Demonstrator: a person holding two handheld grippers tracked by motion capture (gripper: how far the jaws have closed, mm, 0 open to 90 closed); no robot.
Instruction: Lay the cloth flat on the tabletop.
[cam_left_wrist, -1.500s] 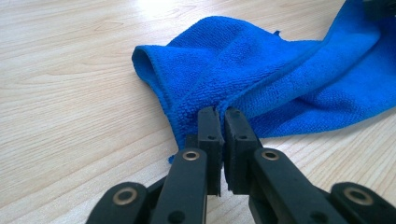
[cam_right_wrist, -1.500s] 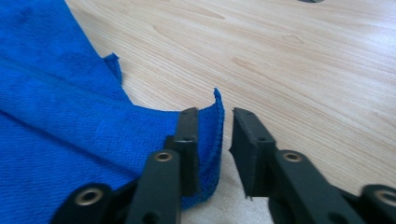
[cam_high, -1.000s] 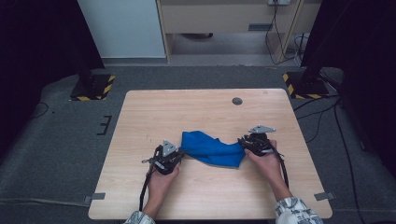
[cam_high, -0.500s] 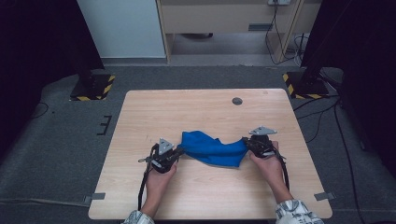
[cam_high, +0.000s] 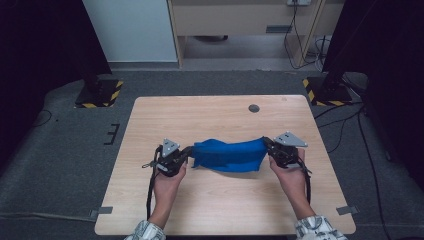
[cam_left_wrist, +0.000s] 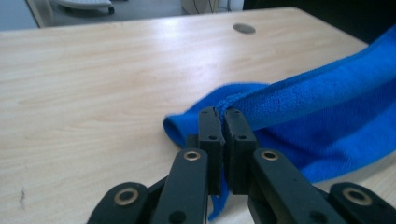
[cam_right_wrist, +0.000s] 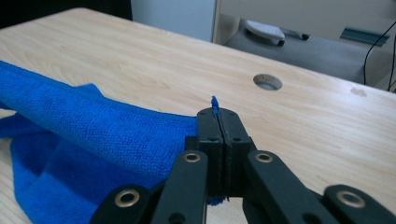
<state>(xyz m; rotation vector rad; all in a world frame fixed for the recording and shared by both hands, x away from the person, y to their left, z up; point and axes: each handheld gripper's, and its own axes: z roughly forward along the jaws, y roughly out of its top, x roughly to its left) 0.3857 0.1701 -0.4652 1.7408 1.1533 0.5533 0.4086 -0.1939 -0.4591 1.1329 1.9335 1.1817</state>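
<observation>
Above a wooden desk, the left gripper and right gripper each have jaws clamped tight on opposite ends of a blue cloth.

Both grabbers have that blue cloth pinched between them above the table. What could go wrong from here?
The right gripper pinches only a thin edge of the cloth, so that corner might slip out if pulled harder. The left gripper also holds just a corner. The cloth's middle sags onto the table and may drag or bunch instead of spreading flat.

cloth cut off at rt edge
</observation>
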